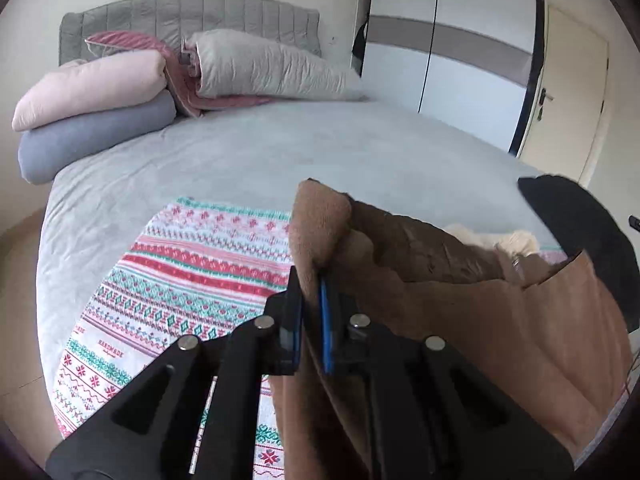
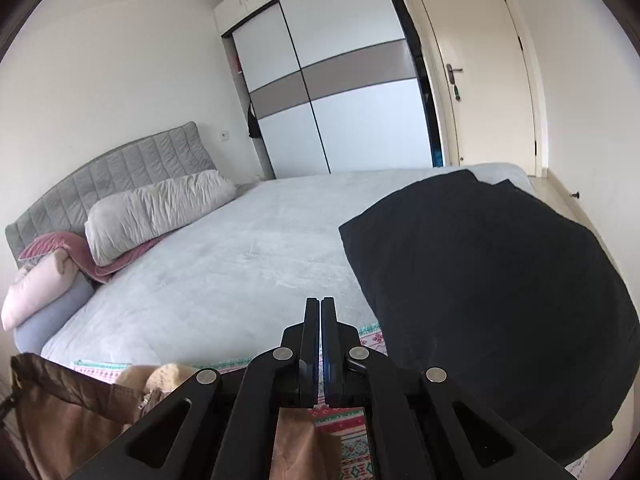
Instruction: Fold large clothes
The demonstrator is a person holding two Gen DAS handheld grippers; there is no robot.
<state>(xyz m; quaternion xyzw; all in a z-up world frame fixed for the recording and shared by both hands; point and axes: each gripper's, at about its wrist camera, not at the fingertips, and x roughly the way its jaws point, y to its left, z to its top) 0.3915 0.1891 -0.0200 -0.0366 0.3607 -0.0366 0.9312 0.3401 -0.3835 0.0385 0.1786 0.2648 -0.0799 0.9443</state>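
so the left hand-held gripper [image 1: 310, 304] is pinched tight on a fuzzy edge of the brown coat [image 1: 460, 320], probably to lift it for folding; the rest hangs to its right over the patterned blanket [image 1: 192, 280] on the bed [image 1: 260, 152]. right hand-held gripper [image 2: 320, 308] is closed with nothing visible between its tips, the coat below and to its left

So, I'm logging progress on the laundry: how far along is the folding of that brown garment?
Early. Done: the left gripper is shut on an edge of the brown garment, lifting it off the patterned blanket. The right gripper is shut with nothing visible at its tips. Left: no fold shows yet; the black garment waits too.
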